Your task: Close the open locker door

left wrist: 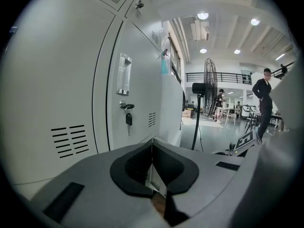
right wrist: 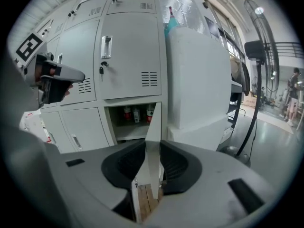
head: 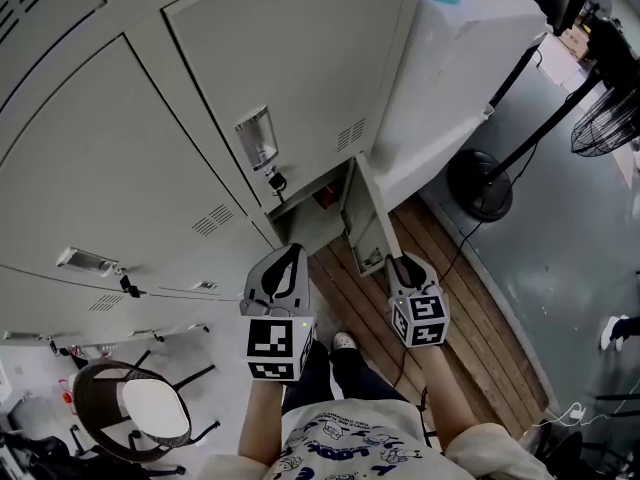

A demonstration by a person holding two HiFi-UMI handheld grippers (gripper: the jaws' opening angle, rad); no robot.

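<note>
Bank of grey metal lockers [head: 200, 88] fills the upper left of the head view. A big white block [head: 460, 78] stands against its right side. Floor in front is wooden planking [head: 450, 278]; to the right of that, smooth grey floor [head: 570, 268]. A standing fan [head: 480, 183] sits on the grey part, centre right. A round-seated chair [head: 150, 408] is at lower left. Left gripper view looks into an open hall with ceiling lights and a person [left wrist: 263, 99] standing far off at right.

The locker door [head: 365, 223] is on the bottom row, centre frame, below a locker with keys [head: 275, 181] hanging in its lock. It stands swung out from the locker face, roughly square to it. Its open compartment [right wrist: 133, 120] lies on its left, with bottles on the shelf. In the right gripper view the door's thin free edge faces the camera. Long axis upright, centre frame.

Right gripper [head: 400, 260]: jaws clamped on the door's free edge, one on each face. Left gripper [head: 292, 251]: left of the door and apart from it, jaws together, nothing held.
</note>
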